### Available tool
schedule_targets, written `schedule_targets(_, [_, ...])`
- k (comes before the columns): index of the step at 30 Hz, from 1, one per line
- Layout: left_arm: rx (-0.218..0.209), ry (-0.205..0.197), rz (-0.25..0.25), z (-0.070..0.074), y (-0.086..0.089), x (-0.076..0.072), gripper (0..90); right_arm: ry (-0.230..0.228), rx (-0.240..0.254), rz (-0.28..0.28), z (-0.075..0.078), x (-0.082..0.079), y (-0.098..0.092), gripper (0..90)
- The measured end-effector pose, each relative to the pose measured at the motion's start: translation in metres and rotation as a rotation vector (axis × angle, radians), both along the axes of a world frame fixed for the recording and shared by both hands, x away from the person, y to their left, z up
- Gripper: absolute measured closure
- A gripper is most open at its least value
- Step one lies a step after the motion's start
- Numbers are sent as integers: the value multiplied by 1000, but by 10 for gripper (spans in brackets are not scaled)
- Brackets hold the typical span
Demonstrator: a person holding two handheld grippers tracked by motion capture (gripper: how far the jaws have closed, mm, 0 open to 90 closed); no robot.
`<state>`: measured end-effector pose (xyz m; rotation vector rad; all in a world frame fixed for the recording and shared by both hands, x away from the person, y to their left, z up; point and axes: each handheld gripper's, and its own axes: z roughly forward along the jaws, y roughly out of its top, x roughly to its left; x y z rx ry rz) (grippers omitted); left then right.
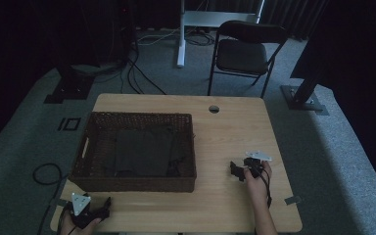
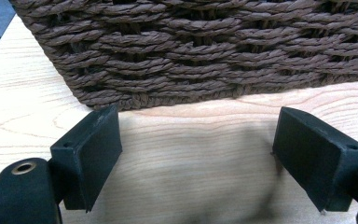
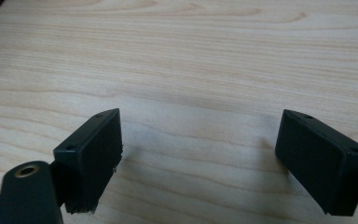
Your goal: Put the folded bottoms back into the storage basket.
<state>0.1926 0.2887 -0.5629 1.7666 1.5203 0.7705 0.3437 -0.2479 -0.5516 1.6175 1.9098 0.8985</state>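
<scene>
A brown woven basket (image 1: pixel 93 183) stands on the left half of the wooden table (image 1: pixel 230 132), with dark folded cloth (image 1: pixel 142 152) lying inside it. My left gripper (image 1: pixel 105 205) rests near the table's front left corner, just in front of the basket. In the left gripper view it (image 2: pixel 196 158) is open with nothing between the jaws, and the basket's wall (image 2: pixel 205 51) rises right ahead. My right gripper (image 1: pixel 235 170) sits on the bare right half of the table, pointing left. In the right gripper view it (image 3: pixel 198 158) is open over bare wood.
A black folding chair (image 1: pixel 242 51) stands behind the table, beside a white desk leg (image 1: pixel 181 34). Cables (image 1: pixel 137 73) run over the grey carpet at the back left. A round hole (image 1: pixel 214 108) sits near the table's far edge.
</scene>
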Motion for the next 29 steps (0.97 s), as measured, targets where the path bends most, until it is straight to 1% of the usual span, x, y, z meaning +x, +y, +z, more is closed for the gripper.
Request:
schedule_targets(2, [-2,-15,3,-2,0,0,159,9,-9,5,0,0,-1,138])
schedule_targets(4, [-4,-28,3,-3,-1,1,159,16,-50,16,-1,1,0,123])
schedule_targets(9, [-13,-85,-9,-9,0,3,151,18,-50,31,-1,0,1,120])
schedule_targets(12, [-13,-84,-5,-9,0,3,151,17,-51,36,-1,0,1,119])
schedule_targets(15, [-13,-83,-3,-9,0,3,151,20,-50,27,-1,1,1,107])
schedule_targets(21, [-14,-90,1,-10,0,2,152,19,-50,27,-1,1,1,107])
schedule_targets(29, [-13,-84,7,-9,1,3,152,19,-50,27,-1,1,1,107])
